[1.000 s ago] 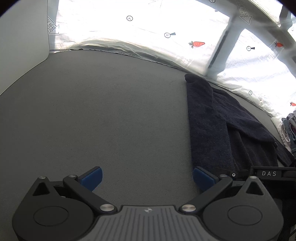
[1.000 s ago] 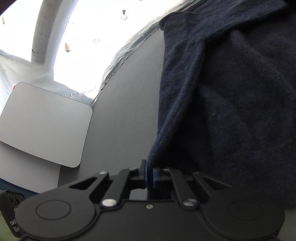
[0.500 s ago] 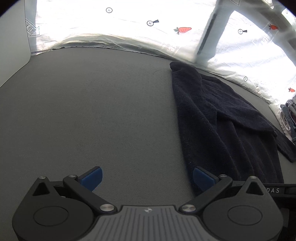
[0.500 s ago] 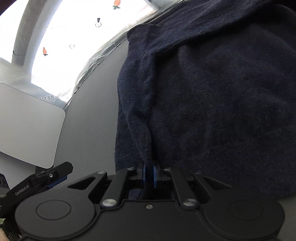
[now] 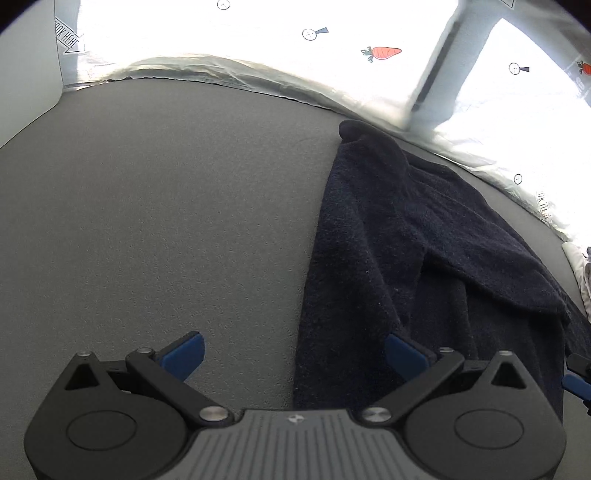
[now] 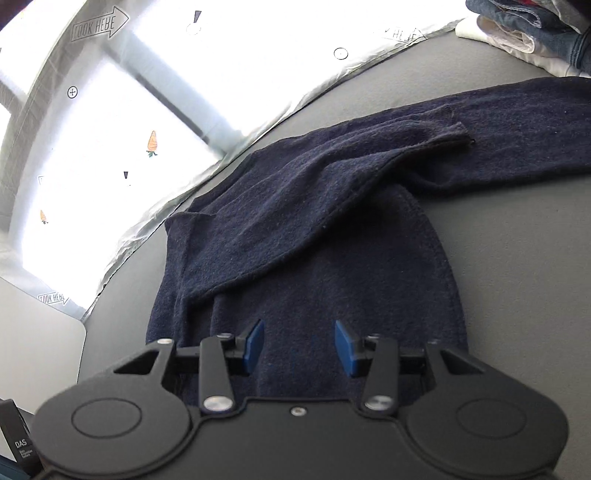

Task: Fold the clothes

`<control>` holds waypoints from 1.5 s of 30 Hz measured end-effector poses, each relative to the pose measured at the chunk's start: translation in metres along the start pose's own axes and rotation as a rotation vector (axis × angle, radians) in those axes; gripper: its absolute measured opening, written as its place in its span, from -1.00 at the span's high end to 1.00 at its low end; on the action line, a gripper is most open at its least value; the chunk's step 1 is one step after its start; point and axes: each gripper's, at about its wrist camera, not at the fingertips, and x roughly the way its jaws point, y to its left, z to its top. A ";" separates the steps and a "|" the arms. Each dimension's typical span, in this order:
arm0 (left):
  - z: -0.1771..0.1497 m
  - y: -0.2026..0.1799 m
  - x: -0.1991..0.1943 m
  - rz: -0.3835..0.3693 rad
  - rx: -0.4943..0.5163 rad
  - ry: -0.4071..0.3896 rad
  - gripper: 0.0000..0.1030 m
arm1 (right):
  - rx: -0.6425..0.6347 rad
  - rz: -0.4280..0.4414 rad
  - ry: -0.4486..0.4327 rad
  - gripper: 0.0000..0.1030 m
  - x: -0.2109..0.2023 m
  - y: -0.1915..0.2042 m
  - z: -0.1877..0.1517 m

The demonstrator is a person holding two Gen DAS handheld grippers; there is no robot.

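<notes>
A dark navy knitted sweater (image 6: 314,236) lies partly folded on the grey table (image 6: 517,258), one sleeve stretching off to the right. My right gripper (image 6: 299,345) hovers over its near hem with the jaws opening; the blue pads stand apart and press on nothing. In the left wrist view the same sweater (image 5: 406,240) lies right of centre. My left gripper (image 5: 293,354) is open wide above its left edge, one pad over bare table, the other over the cloth. A blue pad of the right gripper (image 5: 576,384) peeks in at the right edge.
A pile of folded clothes (image 6: 535,29) sits at the far right corner of the table. A white sheet (image 5: 258,44) printed with carrots and arrows hangs along the back. A pale grey panel (image 6: 37,350) stands at the left.
My right gripper has let go of the sweater's edge and swung round over the hem, its jaws now apart. The left gripper has slid right, closer to the sweater, still open.
</notes>
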 end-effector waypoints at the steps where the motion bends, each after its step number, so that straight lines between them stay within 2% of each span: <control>1: 0.007 -0.004 0.005 0.007 -0.006 -0.011 -0.99 | 0.005 -0.031 -0.018 0.11 0.001 -0.010 0.011; 4: 0.033 -0.014 0.022 0.008 -0.017 -0.038 -0.98 | 0.001 -0.113 -0.060 0.10 0.009 -0.035 0.046; 8: 0.083 -0.028 0.056 0.005 -0.012 -0.066 -0.98 | -0.027 -0.206 -0.101 0.09 0.032 -0.060 0.097; 12: 0.138 -0.043 0.102 0.025 0.017 -0.093 -0.98 | -0.028 -0.273 -0.096 -0.01 0.068 -0.078 0.140; 16: 0.179 -0.060 0.154 0.021 0.043 -0.078 -0.98 | -0.048 -0.308 -0.069 -0.02 0.098 -0.090 0.159; 17: 0.185 -0.062 0.167 0.019 0.044 -0.058 -0.98 | -0.077 -0.310 -0.068 -0.04 0.103 -0.088 0.159; 18: 0.191 -0.063 0.179 0.022 0.044 -0.036 -0.95 | -0.123 -0.315 -0.073 0.02 0.106 -0.084 0.158; 19: 0.195 -0.064 0.189 0.020 0.043 -0.018 -0.82 | -0.176 -0.325 -0.076 0.09 0.109 -0.080 0.157; 20: 0.198 -0.063 0.197 0.012 0.039 -0.007 -0.69 | -0.229 -0.346 -0.079 0.36 0.112 -0.075 0.156; 21: 0.200 -0.063 0.203 0.005 0.034 -0.002 -0.34 | -0.269 -0.367 -0.087 0.64 0.114 -0.072 0.155; 22: 0.201 -0.064 0.206 0.012 0.035 -0.018 -0.07 | -0.307 -0.375 -0.098 0.69 0.113 -0.069 0.155; 23: 0.201 -0.067 0.207 -0.008 0.057 -0.035 0.31 | -0.344 -0.383 -0.108 0.85 0.112 -0.066 0.155; 24: 0.202 -0.068 0.208 -0.044 0.067 -0.024 0.79 | -0.365 -0.387 -0.128 0.86 0.109 -0.063 0.156; 26: 0.207 -0.073 0.204 -0.040 0.082 -0.044 0.85 | -0.357 -0.384 -0.196 0.88 0.095 -0.061 0.164; 29: 0.210 -0.074 0.194 -0.049 0.097 -0.092 0.86 | -0.336 -0.397 -0.299 0.95 0.075 -0.057 0.179; 31: 0.210 -0.070 0.195 -0.026 0.070 -0.112 0.86 | -0.344 -0.432 -0.335 1.00 0.071 -0.055 0.188; 33: 0.209 -0.064 0.204 0.040 0.033 -0.099 0.81 | -0.386 -0.512 -0.326 1.00 0.080 -0.061 0.194; 34: 0.209 -0.060 0.208 0.039 0.003 -0.082 0.71 | -0.385 -0.530 -0.285 1.00 0.087 -0.069 0.197; 35: 0.209 -0.058 0.206 0.040 -0.017 -0.084 0.69 | -0.364 -0.539 -0.248 1.00 0.091 -0.077 0.200; 38: 0.208 -0.064 0.189 0.040 0.007 -0.092 0.09 | -0.288 -0.438 -0.169 0.95 0.089 -0.088 0.199; 39: 0.205 -0.067 0.181 0.036 0.026 -0.106 -0.22 | -0.263 -0.409 -0.162 0.67 0.087 -0.088 0.194; 40: 0.200 -0.070 0.171 0.034 0.044 -0.124 -0.41 | -0.237 -0.383 -0.156 0.43 0.087 -0.088 0.188; 41: 0.195 -0.072 0.163 0.033 0.058 -0.130 -0.46 | -0.207 -0.356 -0.146 -0.01 0.087 -0.088 0.180; 45: 0.167 -0.073 0.134 0.045 0.083 -0.072 -0.57 | -0.112 -0.270 -0.130 -0.01 0.093 -0.089 0.158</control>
